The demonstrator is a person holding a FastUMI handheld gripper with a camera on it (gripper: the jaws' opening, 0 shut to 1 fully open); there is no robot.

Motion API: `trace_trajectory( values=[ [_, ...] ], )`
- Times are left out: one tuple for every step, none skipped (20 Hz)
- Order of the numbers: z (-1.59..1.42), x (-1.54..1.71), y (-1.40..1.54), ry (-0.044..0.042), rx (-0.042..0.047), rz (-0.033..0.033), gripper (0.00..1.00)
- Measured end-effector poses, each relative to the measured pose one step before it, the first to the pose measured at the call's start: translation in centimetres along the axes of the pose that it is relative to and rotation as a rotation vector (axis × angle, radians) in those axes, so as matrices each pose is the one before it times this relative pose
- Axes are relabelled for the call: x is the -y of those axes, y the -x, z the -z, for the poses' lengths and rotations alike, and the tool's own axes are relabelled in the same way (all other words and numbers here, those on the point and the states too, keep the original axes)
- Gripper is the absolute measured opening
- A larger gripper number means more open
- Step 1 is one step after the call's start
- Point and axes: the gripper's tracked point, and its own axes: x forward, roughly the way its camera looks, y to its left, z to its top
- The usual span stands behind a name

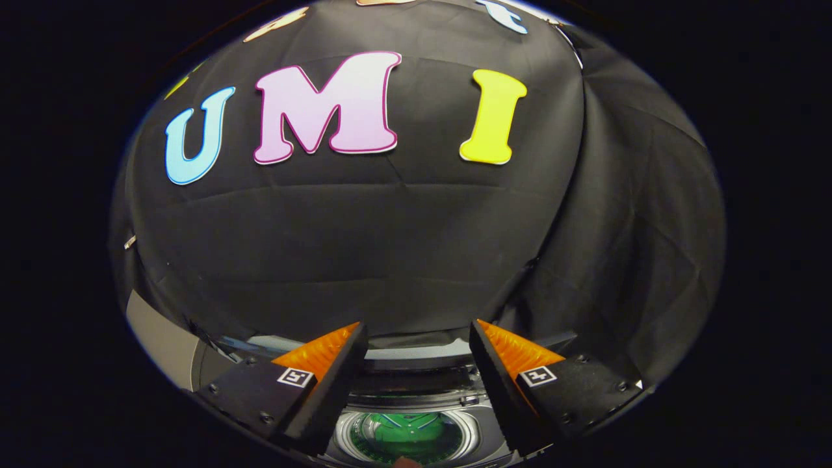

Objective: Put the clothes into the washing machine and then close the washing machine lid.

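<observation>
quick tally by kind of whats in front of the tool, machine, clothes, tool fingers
washing machine: 1, lid open
green garment in the drum: 1
tool fingers: 2, spread apart, holding nothing
total: 4

Green clothes (406, 432) with pale stripes seen inside silver-grey washing machine (416, 390), black cloth wall (390, 247) behind, wide-spread claw (416, 338) in front

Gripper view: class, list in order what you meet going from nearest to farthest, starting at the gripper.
Open gripper, nothing between its fingers → washing machine below, a green garment inside its round drum opening → black cloth wall beyond.
</observation>
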Motion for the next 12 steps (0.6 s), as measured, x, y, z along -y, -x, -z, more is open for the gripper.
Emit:
trace_trajectory(
  values=[
    [0.167,0.048,-0.922,0.00532,-0.00771,-0.00103,0.99],
    [0.559,0.136,-1.055,0.0094,-0.01981,0.00099,0.99],
    [0.385,-0.26,-0.427,0.00328,-0.02395,-0.01032,0.99],
    [-0.239,-0.017,-0.368,-0.02072,0.01205,-0.00309,0.99],
    [0.45,0.321,-0.548,-0.01668,-0.00961,0.01302,0.98],
    [-0.004,-0.054,0.157,-0.00055,0.00042,0.00362,0.98],
    [0.076,0.041,-0.064,0.01127,0.00311,-0.00135,0.99],
    [0.066,0.028,0.108,0.00345,0.01145,-0.00228,0.99],
    [-0.12,0.011,0.38,-0.00735,0.0179,-0.00258,1.0],
    [0.181,-0.046,0.324,0.00085,0.01161,-0.00779,1.0],
    [0.064,-0.026,0.369,-0.00484,0.01676,-0.00374,0.99],
    [0.215,0.214,0.298,-0.0064,0.0062,0.00127,0.99]
  ],
)
